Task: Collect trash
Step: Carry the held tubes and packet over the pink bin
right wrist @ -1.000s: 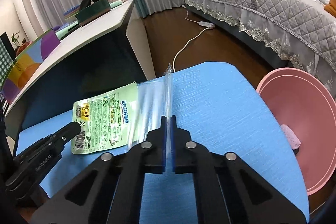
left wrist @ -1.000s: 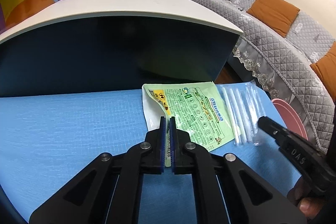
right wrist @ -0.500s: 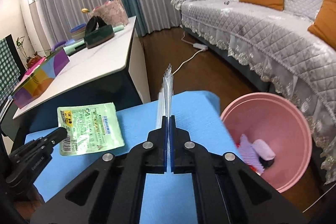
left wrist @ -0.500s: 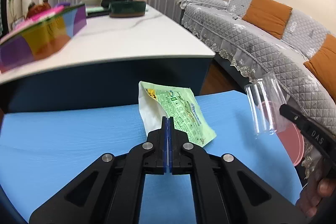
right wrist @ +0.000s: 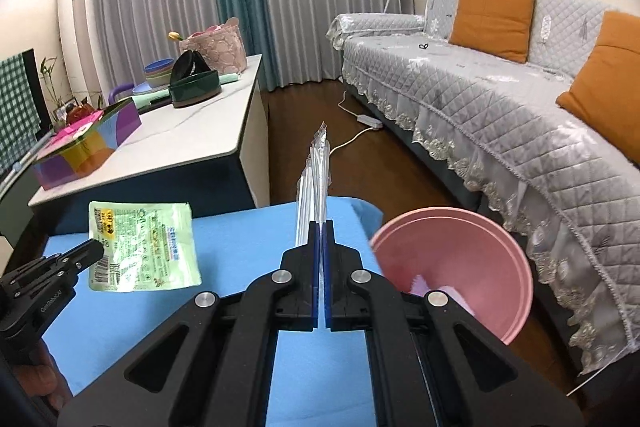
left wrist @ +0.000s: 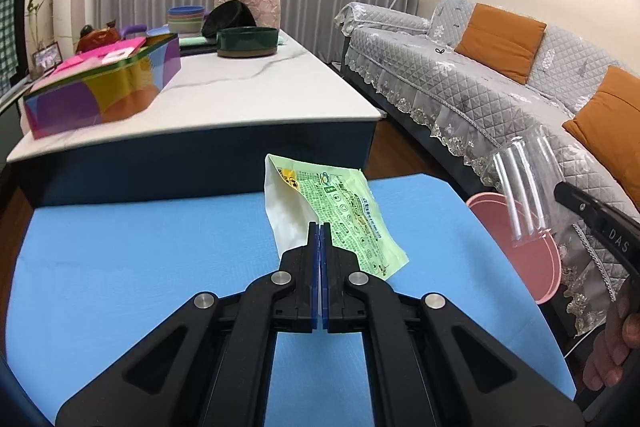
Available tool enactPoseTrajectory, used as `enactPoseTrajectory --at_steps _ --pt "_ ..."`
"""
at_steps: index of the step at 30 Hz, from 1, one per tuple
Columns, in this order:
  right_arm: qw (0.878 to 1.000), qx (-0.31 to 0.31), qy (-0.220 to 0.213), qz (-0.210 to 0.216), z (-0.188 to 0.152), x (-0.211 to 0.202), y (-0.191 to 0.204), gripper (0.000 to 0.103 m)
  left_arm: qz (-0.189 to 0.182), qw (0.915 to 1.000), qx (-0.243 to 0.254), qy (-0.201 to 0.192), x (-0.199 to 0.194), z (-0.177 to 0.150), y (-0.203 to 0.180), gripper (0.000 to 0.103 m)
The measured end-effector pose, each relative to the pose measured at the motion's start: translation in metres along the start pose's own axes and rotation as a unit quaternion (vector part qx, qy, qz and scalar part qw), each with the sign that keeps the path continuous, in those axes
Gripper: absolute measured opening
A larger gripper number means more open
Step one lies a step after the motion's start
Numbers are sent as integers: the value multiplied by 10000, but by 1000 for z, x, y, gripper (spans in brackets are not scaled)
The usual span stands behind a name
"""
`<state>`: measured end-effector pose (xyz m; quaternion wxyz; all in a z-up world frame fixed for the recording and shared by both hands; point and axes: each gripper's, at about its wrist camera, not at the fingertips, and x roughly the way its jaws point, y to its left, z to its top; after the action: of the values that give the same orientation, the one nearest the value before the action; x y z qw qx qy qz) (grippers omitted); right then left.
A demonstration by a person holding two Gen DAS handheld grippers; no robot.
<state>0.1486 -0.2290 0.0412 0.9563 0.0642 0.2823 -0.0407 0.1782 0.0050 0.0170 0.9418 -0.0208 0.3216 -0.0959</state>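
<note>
My left gripper (left wrist: pixel 319 225) is shut on a light green printed pouch (left wrist: pixel 344 207) and holds it lifted above the blue table (left wrist: pixel 140 247). The pouch also shows in the right wrist view (right wrist: pixel 140 241), hanging from the left gripper (right wrist: pixel 94 251). My right gripper (right wrist: pixel 321 225) is shut on a clear plastic packet of straws (right wrist: pixel 316 179), held upright in the air near the table's right edge. The packet shows in the left wrist view (left wrist: pixel 524 183) above the pink bin (left wrist: pixel 532 259). The pink bin (right wrist: pixel 460 251) stands on the floor right of the table, with some trash inside.
A white-topped counter (left wrist: pixel 240 91) with a colourful box (left wrist: pixel 104 91), a dark green bowl (left wrist: pixel 248 41) and other items stands behind the table. A grey quilted sofa (right wrist: pixel 500 99) with orange cushions runs along the right. A power cord (right wrist: pixel 360 127) lies on the wooden floor.
Both grippers have lifted their trash off the table. The right gripper has carried the clear packet right, toward the pink bin. The green pouch now hangs in the air.
</note>
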Motion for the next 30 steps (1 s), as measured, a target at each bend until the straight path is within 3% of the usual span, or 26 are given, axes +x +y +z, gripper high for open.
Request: enactPoseTrajectory --at_steps 13,30 --pt "9995 93 -155 -267 0 -21 -42 2 -101 9998 176 -39 -3 -11 -36 0" --pt "9980 285 -140 -550 -4 -15 -81 2 -400 9985 367 -5 19 -7 -84 0"
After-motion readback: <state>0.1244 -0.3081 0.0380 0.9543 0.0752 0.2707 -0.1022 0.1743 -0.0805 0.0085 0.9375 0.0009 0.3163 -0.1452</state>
